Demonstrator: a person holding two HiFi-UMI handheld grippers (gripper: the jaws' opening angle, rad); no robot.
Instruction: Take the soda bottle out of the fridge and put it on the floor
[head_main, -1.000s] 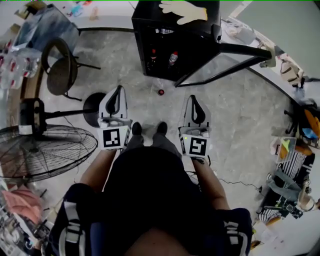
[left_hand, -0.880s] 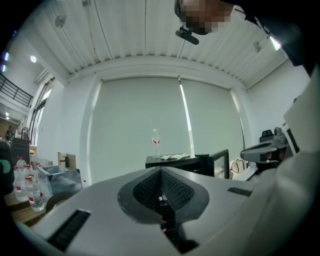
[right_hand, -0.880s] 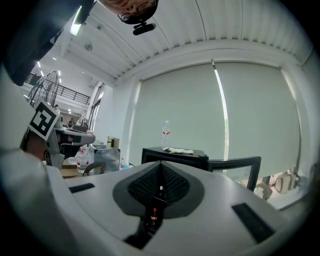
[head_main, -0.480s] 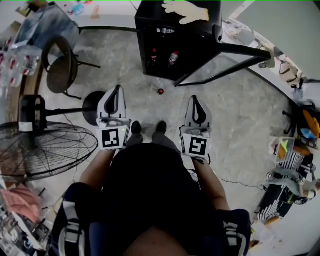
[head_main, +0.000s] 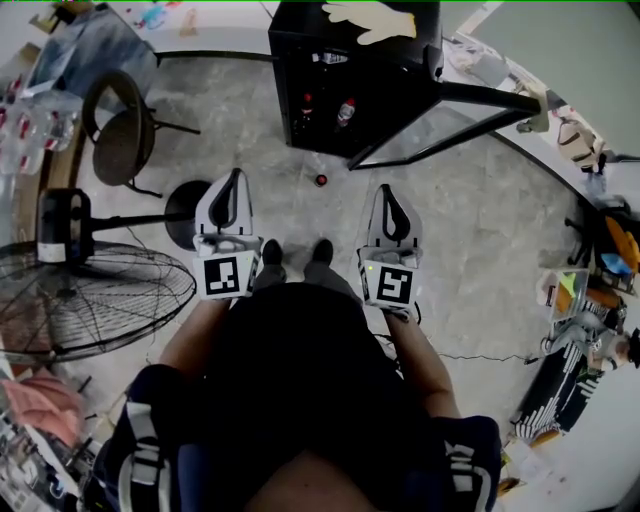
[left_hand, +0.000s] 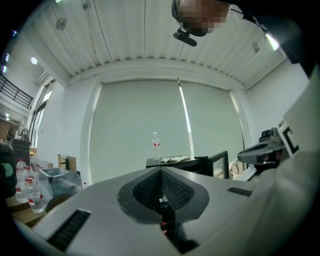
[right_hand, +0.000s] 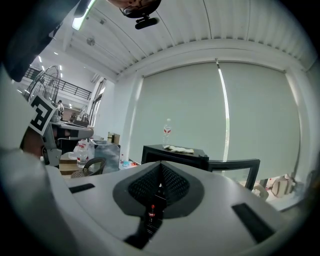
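The black fridge (head_main: 350, 70) stands ahead with its glass door (head_main: 440, 135) swung open to the right. Two bottles with red labels (head_main: 346, 110) stand on a shelf inside. A small dark soda bottle with a red cap (head_main: 321, 180) stands on the floor in front of the fridge, and shows as a red speck through the slit between the right jaws (right_hand: 152, 209). My left gripper (head_main: 236, 180) and right gripper (head_main: 390, 192) are held level at waist height, well short of the bottle. Both are shut with nothing in them, their jaws meeting in a line (left_hand: 161, 172) (right_hand: 160, 167).
A pale glove (head_main: 370, 22) and a clear water bottle (left_hand: 156, 146) lie on the fridge top. A chair (head_main: 125, 135), a fan base (head_main: 185, 215) and a large fan cage (head_main: 90, 300) stand at the left. Clutter lines the right wall (head_main: 590, 290). My feet (head_main: 297, 258) are on grey floor.
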